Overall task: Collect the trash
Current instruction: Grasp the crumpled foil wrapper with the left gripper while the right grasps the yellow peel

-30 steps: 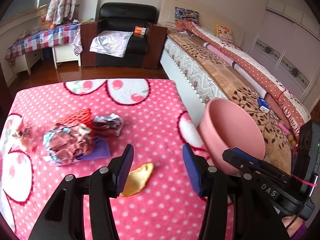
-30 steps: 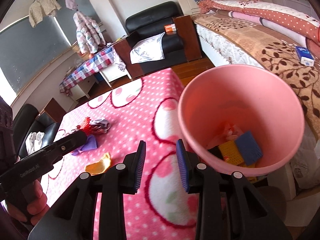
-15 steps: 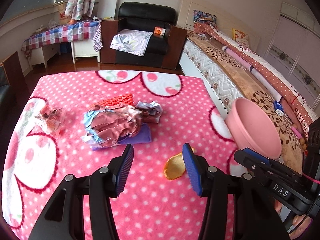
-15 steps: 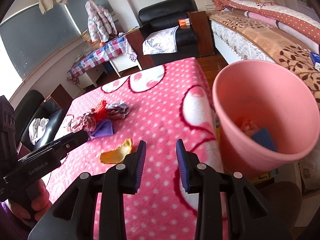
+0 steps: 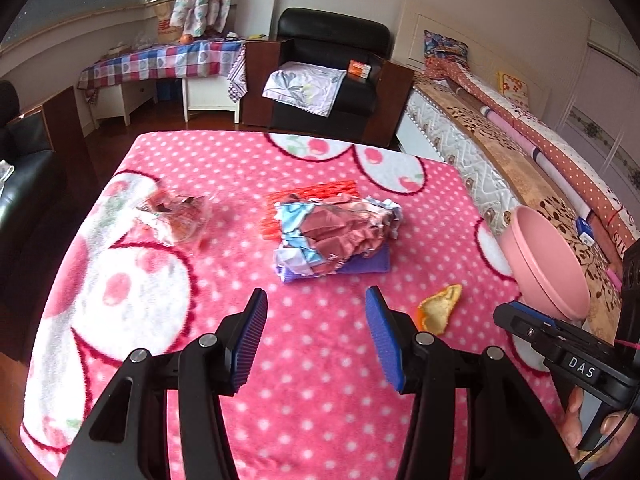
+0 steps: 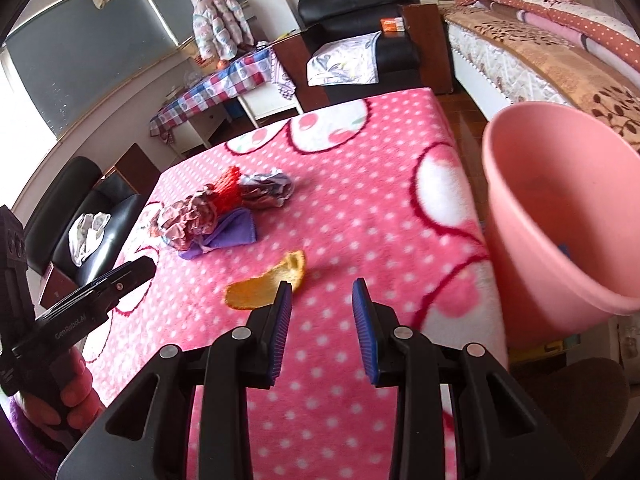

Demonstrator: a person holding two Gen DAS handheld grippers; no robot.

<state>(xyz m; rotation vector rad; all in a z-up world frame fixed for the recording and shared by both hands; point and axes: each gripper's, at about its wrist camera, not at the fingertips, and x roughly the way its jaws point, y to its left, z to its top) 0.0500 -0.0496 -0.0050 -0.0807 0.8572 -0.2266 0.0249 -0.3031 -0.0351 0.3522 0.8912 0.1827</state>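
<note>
The trash lies on the pink dotted blanket [image 5: 320, 400]: a crumpled wrapper pile [image 5: 336, 236] over a purple cloth [image 5: 372, 264] and a red net [image 5: 316, 192], a clear crumpled bag [image 5: 176, 220] at the pile's 9 o'clock, and an orange peel [image 5: 438, 308] at its 4 o'clock.

A second ago the pile sat at the left edge of the left wrist view and the peel lay between the fingers; now the pile is just beyond the left gripper [image 5: 316, 336] at 12 o'clock, and the peel is off to 3 o'clock. The pink bin [image 6: 560, 220] filled the right wrist view then; now it sits at the right edge, and the peel touches the tip of the right gripper's [image 6: 322, 316] left finger in that view.

Both grippers stand open with nothing between the pads, the left wider than the right.

The bin stands off the blanket's edge, at the peel's 3 o'clock, beside a bed [image 5: 520, 160]. A black armchair [image 5: 332, 68] is past the blanket's far end.

The bin's inside is mostly hidden; only a blue bit shows. The clear bag's contents are blurred.
</note>
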